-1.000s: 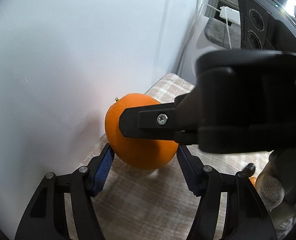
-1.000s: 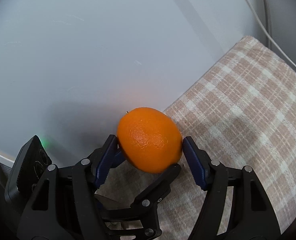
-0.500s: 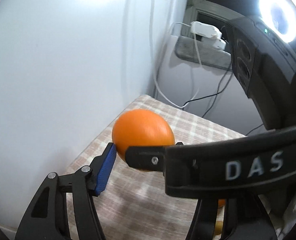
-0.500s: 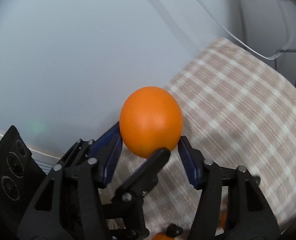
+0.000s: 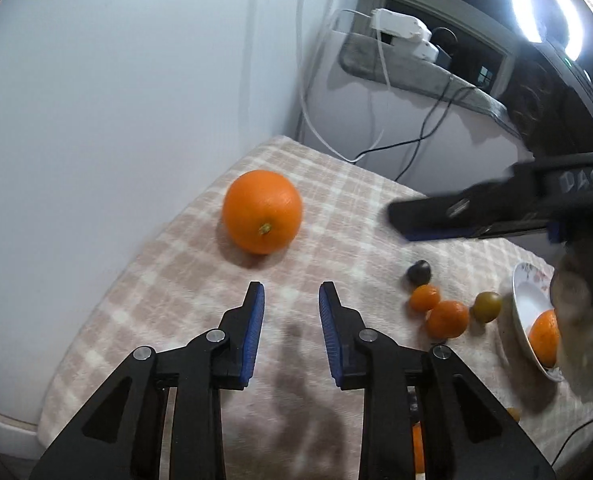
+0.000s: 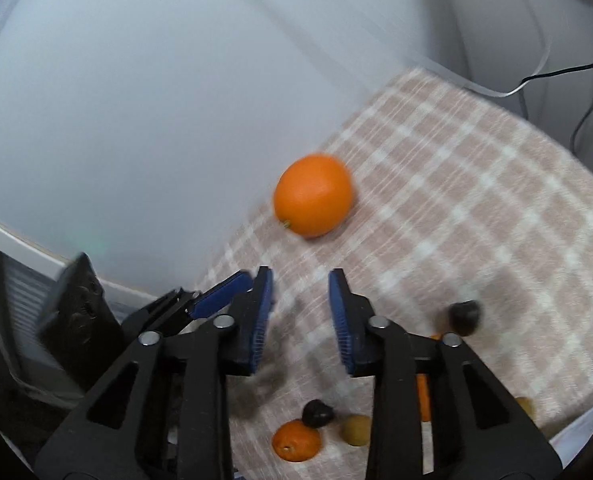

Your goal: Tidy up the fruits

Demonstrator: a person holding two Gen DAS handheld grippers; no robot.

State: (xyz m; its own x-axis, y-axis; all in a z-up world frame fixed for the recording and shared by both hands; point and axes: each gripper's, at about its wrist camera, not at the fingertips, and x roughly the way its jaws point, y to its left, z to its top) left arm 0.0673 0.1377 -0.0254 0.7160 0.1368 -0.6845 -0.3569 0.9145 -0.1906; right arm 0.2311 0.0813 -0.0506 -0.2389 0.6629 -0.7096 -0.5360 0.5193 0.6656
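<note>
A large orange (image 5: 261, 211) lies on the checked cloth (image 5: 200, 288) near the white wall; it also shows in the right wrist view (image 6: 313, 195). My left gripper (image 5: 291, 328) is open and empty, pulled back from the orange. My right gripper (image 6: 301, 312) is open and empty, also back from it; its finger (image 5: 468, 216) crosses the left wrist view at the right. Small oranges (image 5: 447, 318), a dark fruit (image 5: 419, 273) and a green fruit (image 5: 487, 306) lie to the right. A white bowl (image 5: 525, 300) holds an orange (image 5: 544, 336).
The white wall (image 5: 116, 100) runs along the cloth's left edge. Cables (image 5: 376, 148) and a power strip (image 5: 400, 32) sit behind the far corner. A ring light (image 5: 548, 12) shines at the upper right. More small fruits (image 6: 296, 440) lie near the right gripper.
Both grippers held the large orange between their fingers a second ago. They have let go and drawn back, and the orange now lies on the cloth by the wall.
</note>
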